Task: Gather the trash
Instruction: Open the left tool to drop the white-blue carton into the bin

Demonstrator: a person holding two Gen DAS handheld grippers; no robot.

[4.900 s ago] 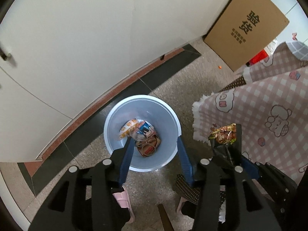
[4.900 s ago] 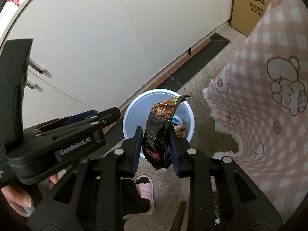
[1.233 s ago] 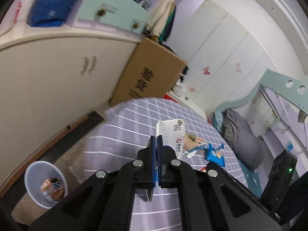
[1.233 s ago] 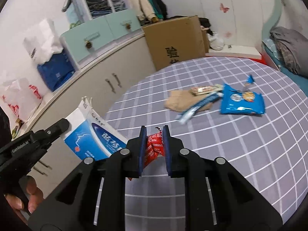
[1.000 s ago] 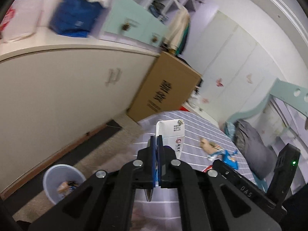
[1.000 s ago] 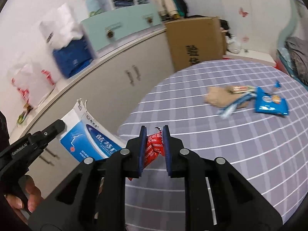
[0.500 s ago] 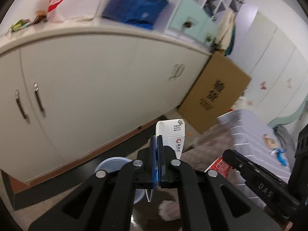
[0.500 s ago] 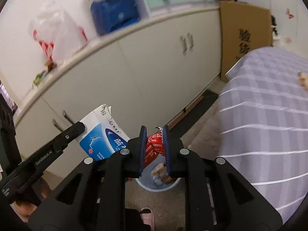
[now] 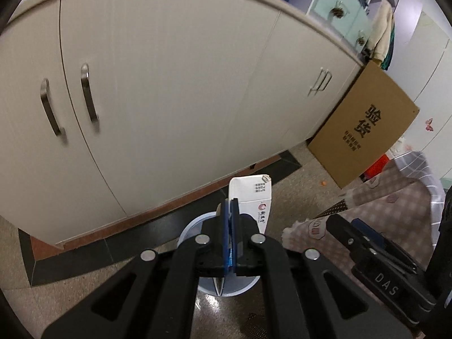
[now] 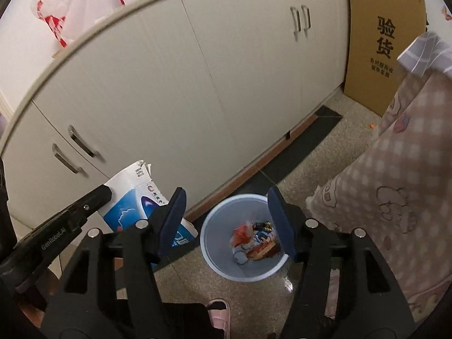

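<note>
My left gripper (image 9: 230, 212) is shut on a white and blue carton (image 9: 252, 197), held above the pale blue trash bin (image 9: 188, 226), mostly hidden behind the fingers. In the right wrist view the carton (image 10: 135, 195) hangs left of the bin (image 10: 214, 231), pinched by the left gripper (image 10: 106, 190). My right gripper (image 10: 227, 209) is open and empty directly over the bin. Several wrappers lie inside, a red one (image 10: 240, 231) on top.
Cream cabinets (image 10: 197, 84) stand behind the bin. A cardboard box (image 9: 364, 127) leans at the right. A pink checked tablecloth (image 10: 395, 197) hangs at the right. A pink slipper (image 10: 219, 315) is on the floor below the bin.
Both grippers swung from the table down to the bin. My right gripper opened and the red wrapper dropped into the bin. The left still holds the carton.
</note>
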